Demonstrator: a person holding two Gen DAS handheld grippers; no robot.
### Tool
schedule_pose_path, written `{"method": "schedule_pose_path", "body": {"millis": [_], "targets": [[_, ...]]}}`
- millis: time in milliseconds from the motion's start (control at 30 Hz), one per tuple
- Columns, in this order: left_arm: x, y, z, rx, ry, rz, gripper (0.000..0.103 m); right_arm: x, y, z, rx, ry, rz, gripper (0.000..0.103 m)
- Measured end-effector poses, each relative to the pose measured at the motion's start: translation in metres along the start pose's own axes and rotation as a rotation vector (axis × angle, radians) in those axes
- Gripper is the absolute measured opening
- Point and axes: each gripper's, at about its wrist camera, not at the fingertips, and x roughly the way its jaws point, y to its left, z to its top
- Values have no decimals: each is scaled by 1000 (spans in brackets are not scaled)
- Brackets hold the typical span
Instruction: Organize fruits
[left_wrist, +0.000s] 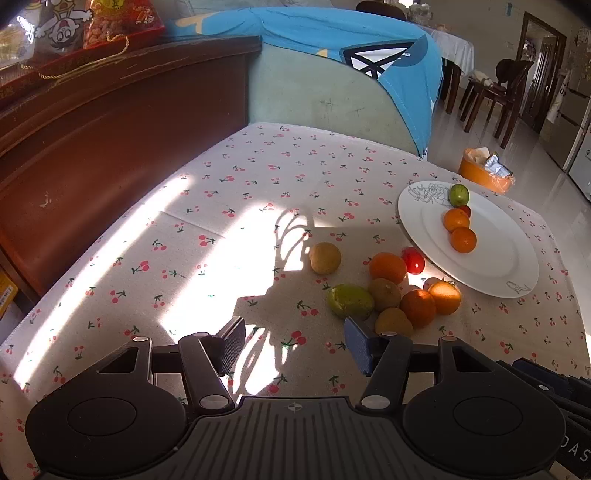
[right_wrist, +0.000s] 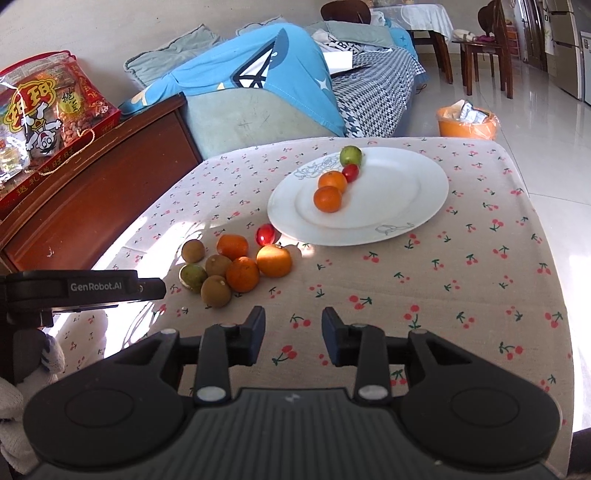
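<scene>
1. Right wrist view: four fruits were already seen on the white plate (right_wrist: 406, 206): a green fruit (right_wrist: 350, 155) at its far rim, a small red fruit (right_wrist: 350, 172) just beside it, and two oranges (right_wrist: 328, 198) nearer the plate's middle.
2. A loose cluster (right_wrist: 236, 264) of fruit was left on the tabletop (right_wrist: 461, 280), off the plate's near-left rim: oranges, brownish fruits, a green one, and a red fruit (right_wrist: 266, 234) almost touching the rim.
3. In the left wrist view, one brownish fruit (left_wrist: 325, 258) was seen lying apart, farther from the plate than the rest of the cluster.
4. The task was judged roughly one third done, since most pieces remained off the plate.
5. The left gripper (left_wrist: 295, 341) was held with jaws apart and empty, just short of the cluster's side away from the plate.
6. The right gripper (right_wrist: 293, 338) was likewise parted and empty, over bare cloth nearer than the plate.
</scene>
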Motion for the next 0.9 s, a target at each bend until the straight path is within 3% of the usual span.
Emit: {"method": "schedule_pose_path", "body": {"millis": [333,567,900], "targets": [[8,8,-6,-23,1,2,58,12,9,-4,-32,10,30,35],[15,4,-2,-58,-25,-59,55,24,3,6,-2,-28,3,34],[29,-7,-2,-34,-39,-98,52,43,0,15,41,-41,18,35]]}}
